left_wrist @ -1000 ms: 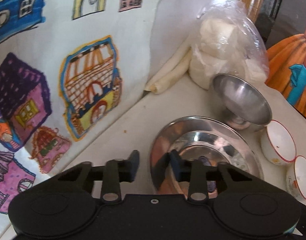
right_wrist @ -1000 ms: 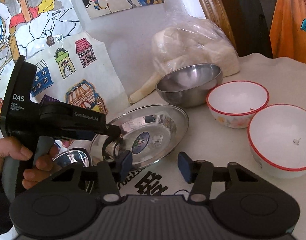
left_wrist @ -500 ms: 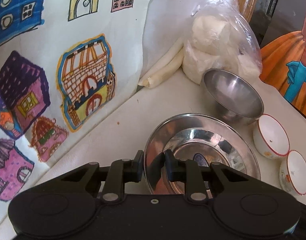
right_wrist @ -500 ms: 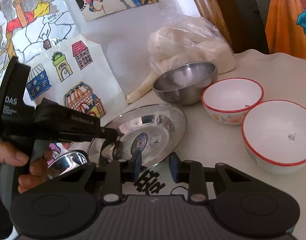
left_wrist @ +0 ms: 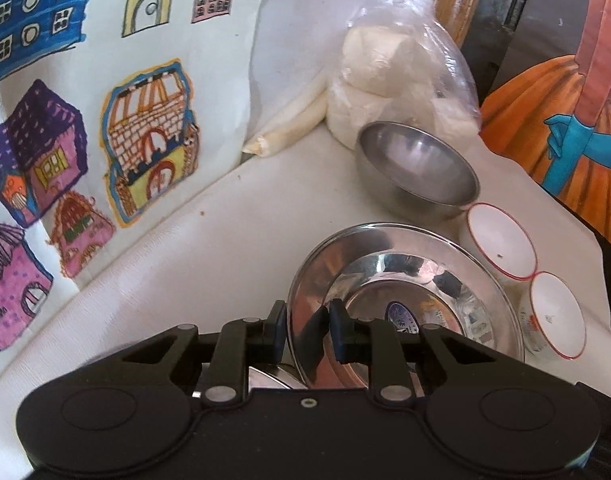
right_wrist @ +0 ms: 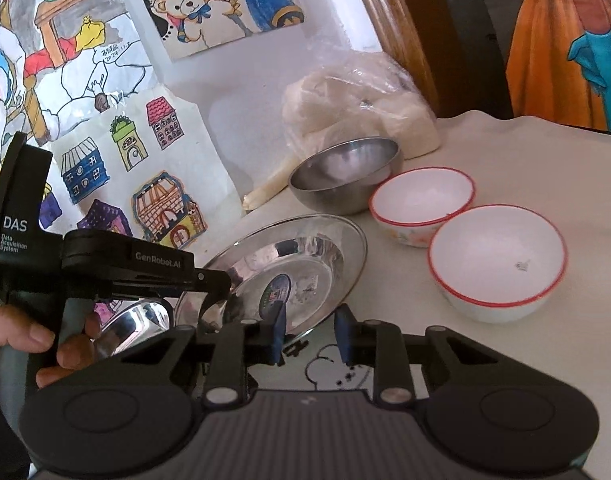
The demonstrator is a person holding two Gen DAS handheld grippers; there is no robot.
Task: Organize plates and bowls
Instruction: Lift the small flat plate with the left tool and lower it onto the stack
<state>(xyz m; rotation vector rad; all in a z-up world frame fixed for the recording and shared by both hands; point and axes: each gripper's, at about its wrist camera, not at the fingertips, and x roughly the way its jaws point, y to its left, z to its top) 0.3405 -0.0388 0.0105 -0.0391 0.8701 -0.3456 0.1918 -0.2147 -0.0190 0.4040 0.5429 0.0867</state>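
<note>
Lifting the shiny plate (left_wrist: 405,280) off the table (left_wrist: 209,264): left tool (left_wrist: 307,330) pinching its near rim, right tool (right_wrist: 308,334) nearly shut at the other edge, maybe empty. Next, stack it gently.

Two steel plates: a large one (right_wrist: 301,256) tilted up off the desk (right_wrist: 545,184), and a second (right_wrist: 133,326) partly hidden beneath it. One steel bowl (right_wrist: 345,176). Two white bowls with red rims, one (right_wrist: 423,204) nearer the steel bowl and one (right_wrist: 497,264) beside it. One clear plastic bag (right_wrist: 357,108) holding pale lumps. Two grippers, left (right_wrist: 215,300) and right (right_wrist: 309,334). One hand (right_wrist: 37,340) in view
</note>
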